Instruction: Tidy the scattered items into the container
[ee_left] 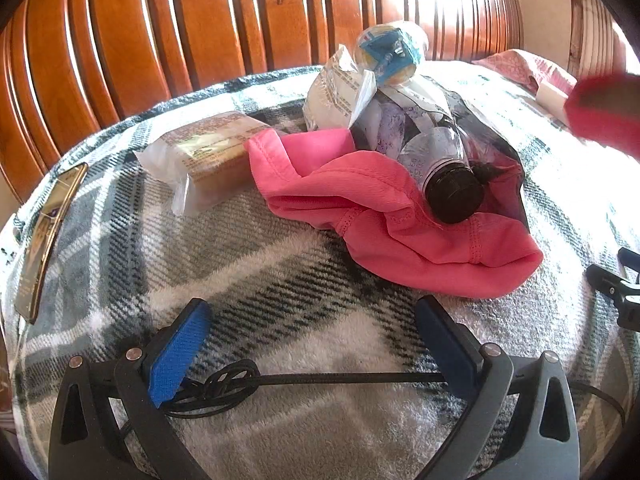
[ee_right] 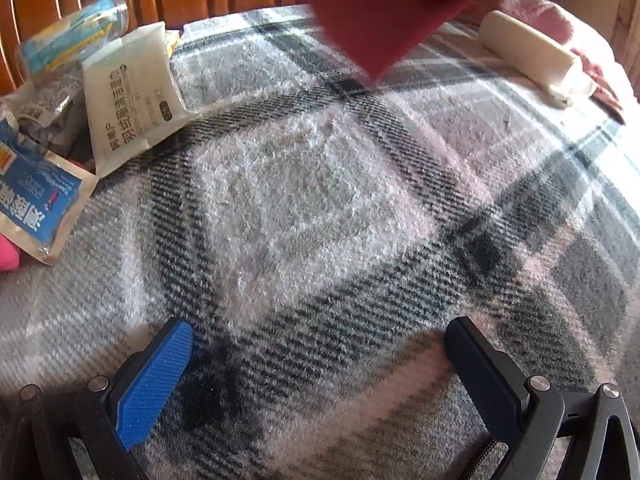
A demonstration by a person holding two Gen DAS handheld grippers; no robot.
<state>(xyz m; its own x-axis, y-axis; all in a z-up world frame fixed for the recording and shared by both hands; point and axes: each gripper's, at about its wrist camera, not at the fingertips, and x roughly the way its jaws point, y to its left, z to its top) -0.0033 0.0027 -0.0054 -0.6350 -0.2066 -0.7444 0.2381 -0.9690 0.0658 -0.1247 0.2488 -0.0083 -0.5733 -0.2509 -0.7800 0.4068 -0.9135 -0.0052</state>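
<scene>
A pink fabric bag [ee_left: 400,216] with a dark lining lies open on the plaid blanket [ee_left: 280,280]. A clear bottle with a black cap [ee_left: 444,172] rests in its mouth. Behind it sit a white wipes packet [ee_left: 336,96] and a clear tube of blue and yellow items [ee_left: 392,52]. A wrapped cake [ee_left: 204,156] lies to the left of the bag. My left gripper [ee_left: 312,312] is open just short of the bag, holding nothing. My right gripper [ee_right: 320,330] is open over bare blanket. The wipes packet [ee_right: 132,92], the tube [ee_right: 72,36] and a blue sachet [ee_right: 36,200] lie to its far left.
A blurred dark red object [ee_right: 376,12] hangs over the blanket ahead of the right gripper, also seen as the red object [ee_left: 608,112]. A white roll [ee_right: 532,52] lies by a pink pillow. A flat gold packet [ee_left: 44,240] sits far left. A wooden headboard [ee_left: 200,20] stands behind.
</scene>
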